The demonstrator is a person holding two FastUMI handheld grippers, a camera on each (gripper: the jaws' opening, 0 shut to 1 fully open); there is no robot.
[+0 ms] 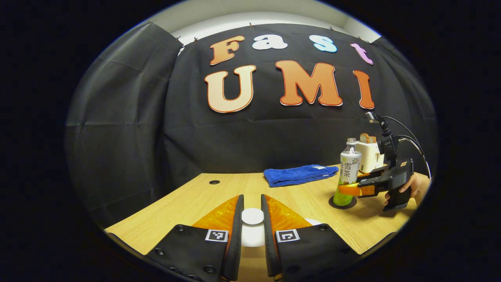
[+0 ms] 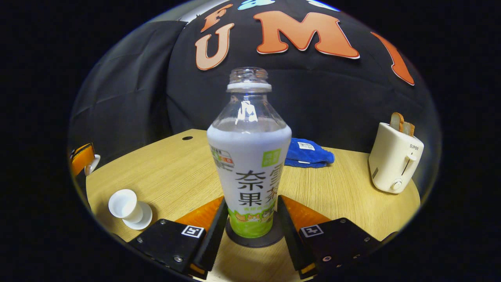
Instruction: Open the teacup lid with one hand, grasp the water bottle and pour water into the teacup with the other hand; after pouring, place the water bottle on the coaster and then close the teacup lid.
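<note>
Over on my left, my left gripper (image 1: 252,219) is level and low over the wooden table (image 1: 188,203), its fingers nearly parallel with a narrow gap, and the white teacup lid (image 1: 252,216) sits right in that gap by its knob. I can't tell whether both fingers actually press on the knob.

In the right gripper view the open teacup (image 2: 126,206) stands on its saucer (image 2: 141,220) at the table's left edge, mouth tilted toward me by the lens, and past it the left gripper shows at the far left, carrying the lid (image 2: 93,163) clear of the cup.

Centre now: the folded blue towel (image 1: 299,174) lies flat toward the back of the table.

Moving right, the water bottle (image 2: 250,164) stands upright, long axis vertical, uncapped mouth pointing straight up, its base on the dark round coaster (image 2: 254,239). My right gripper (image 2: 250,219) is held level and reaches in sideways at the bottle's lower part, a finger on either flank; they're close against the label, though a firm squeeze I can't confirm. From the left gripper view my hand (image 1: 415,187) grips the handle behind it.

Far right, a cream toaster (image 2: 394,163) with bread slices (image 2: 401,123) standing out of the top.
</note>
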